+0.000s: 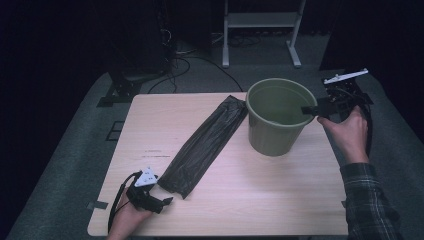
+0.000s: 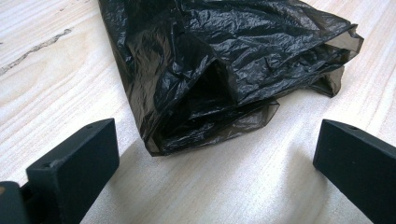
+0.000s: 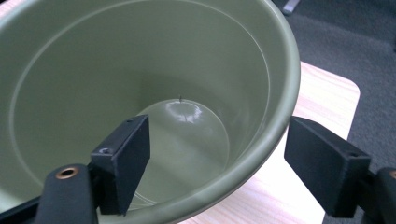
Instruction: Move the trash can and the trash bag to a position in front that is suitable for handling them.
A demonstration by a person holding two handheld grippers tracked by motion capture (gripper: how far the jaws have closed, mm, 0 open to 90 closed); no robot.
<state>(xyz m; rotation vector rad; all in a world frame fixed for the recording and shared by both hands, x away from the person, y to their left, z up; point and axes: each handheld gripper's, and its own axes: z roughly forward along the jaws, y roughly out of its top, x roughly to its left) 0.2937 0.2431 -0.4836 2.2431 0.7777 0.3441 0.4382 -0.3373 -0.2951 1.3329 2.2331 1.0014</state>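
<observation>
My right tongs (image 3: 217,158) straddle bucket (image 1: 275,116) rim near table's far right corner, not yet pinching; rigid, light plastic. Left tongs (image 2: 210,154) open before limp, slippery black bag (image 2: 224,65); pinch near end.

In your right gripper view the green bucket (image 3: 140,60) runs off the top, left and bottom edges, so you see only part of its rim; one jaw stands inside the wall and one outside, and whether either pad touches it you cannot tell; in your left gripper view the black bag (image 2: 219,65) is cut off at the top, its far end unseen, and both jaws are clipped by the frame; in the high view your left hand (image 1: 127,220) leaves at the bottom edge
</observation>
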